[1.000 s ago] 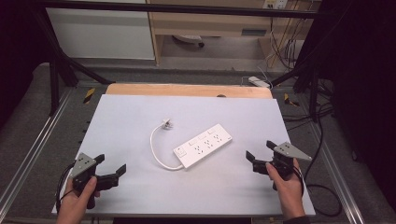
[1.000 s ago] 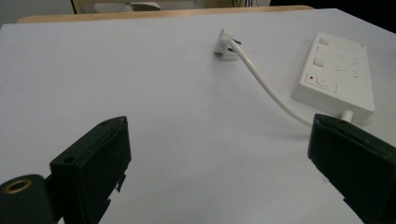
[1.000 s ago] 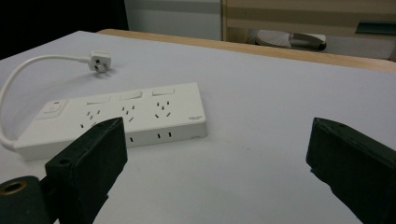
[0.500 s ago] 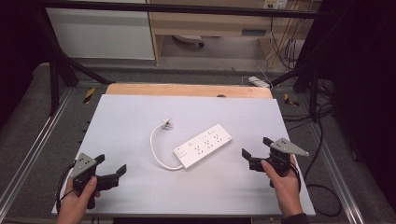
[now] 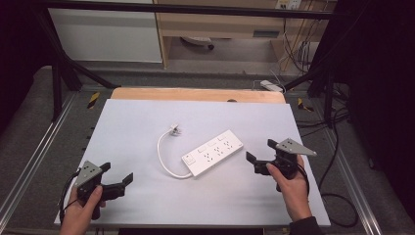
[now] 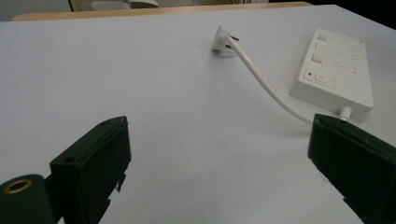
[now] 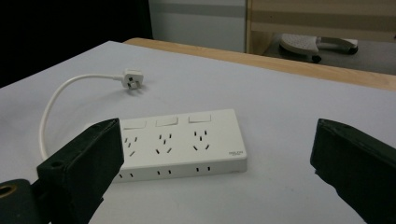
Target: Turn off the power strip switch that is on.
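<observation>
Lay slantwise, power strip [image 5: 213,152] nearer right gripper [image 5: 262,156], just beside it. Jaws spread wide, empty. Left gripper [image 5: 117,177] likewise agape, well apart

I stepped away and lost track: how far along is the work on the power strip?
Nothing looks done: the power strip lies flat mid-table, its cord curving to the loose plug. In hand: the right gripper, jaws open, sits near the strip's end without touching it. The left gripper hangs open farther off. Grasping and everything after is left.
</observation>
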